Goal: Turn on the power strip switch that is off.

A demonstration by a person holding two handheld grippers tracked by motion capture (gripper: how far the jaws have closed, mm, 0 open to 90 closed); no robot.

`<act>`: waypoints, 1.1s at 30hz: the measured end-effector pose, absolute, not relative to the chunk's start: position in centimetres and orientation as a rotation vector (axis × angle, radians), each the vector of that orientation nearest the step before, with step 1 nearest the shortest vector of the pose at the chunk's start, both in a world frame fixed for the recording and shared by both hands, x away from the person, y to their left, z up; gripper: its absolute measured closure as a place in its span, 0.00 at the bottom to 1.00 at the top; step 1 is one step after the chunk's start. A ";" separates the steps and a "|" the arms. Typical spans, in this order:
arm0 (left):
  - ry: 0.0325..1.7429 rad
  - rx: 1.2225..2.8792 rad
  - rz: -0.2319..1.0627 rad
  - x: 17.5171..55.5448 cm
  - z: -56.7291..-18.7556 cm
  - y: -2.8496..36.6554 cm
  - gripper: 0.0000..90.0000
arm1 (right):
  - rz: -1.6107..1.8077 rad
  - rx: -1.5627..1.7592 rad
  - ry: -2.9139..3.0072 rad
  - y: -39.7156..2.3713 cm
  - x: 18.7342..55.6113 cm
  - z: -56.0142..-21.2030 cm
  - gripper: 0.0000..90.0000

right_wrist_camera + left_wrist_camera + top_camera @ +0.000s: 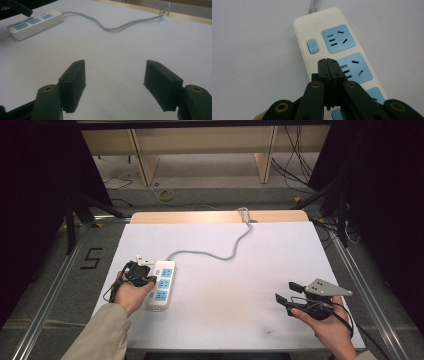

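The power strip point(161, 284) lies at the near left of the white table point(240, 270). It is a long white plastic box with smooth blue sockets and a small blue switch point(312, 46). The left gripper point(327, 62) has its black jaws pressed together, holding nothing, with the tips just over the strip near that switch. It looks like the step is pushing the switch, so the tips need to move a little farther and press down. The right gripper point(289, 292) waits wide open and empty at the near right. A grey cord point(220, 252) curls away to the far edge
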State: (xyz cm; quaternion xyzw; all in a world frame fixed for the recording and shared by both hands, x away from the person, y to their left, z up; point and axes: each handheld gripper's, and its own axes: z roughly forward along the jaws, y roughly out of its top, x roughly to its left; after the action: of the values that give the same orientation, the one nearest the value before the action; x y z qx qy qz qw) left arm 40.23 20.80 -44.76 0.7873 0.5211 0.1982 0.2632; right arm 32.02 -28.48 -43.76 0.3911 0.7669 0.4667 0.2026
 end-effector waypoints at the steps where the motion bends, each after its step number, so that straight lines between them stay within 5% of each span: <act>1: 1.410 2.130 0.536 40.2 -44.8 20.8 1.00 | 1.303 1.090 2.141 -28.5 32.0 -43.8 0.38; 33: 1.428 2.175 0.542 40.8 -44.9 20.5 1.00 | 1.300 1.088 2.152 -28.4 32.0 -43.8 0.37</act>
State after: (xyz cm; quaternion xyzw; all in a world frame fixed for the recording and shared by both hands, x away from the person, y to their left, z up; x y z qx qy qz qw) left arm 40.79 20.51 -44.93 0.7945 0.5217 0.1979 0.2395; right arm 32.01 -28.41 -43.80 0.3893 0.7698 0.4649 0.1997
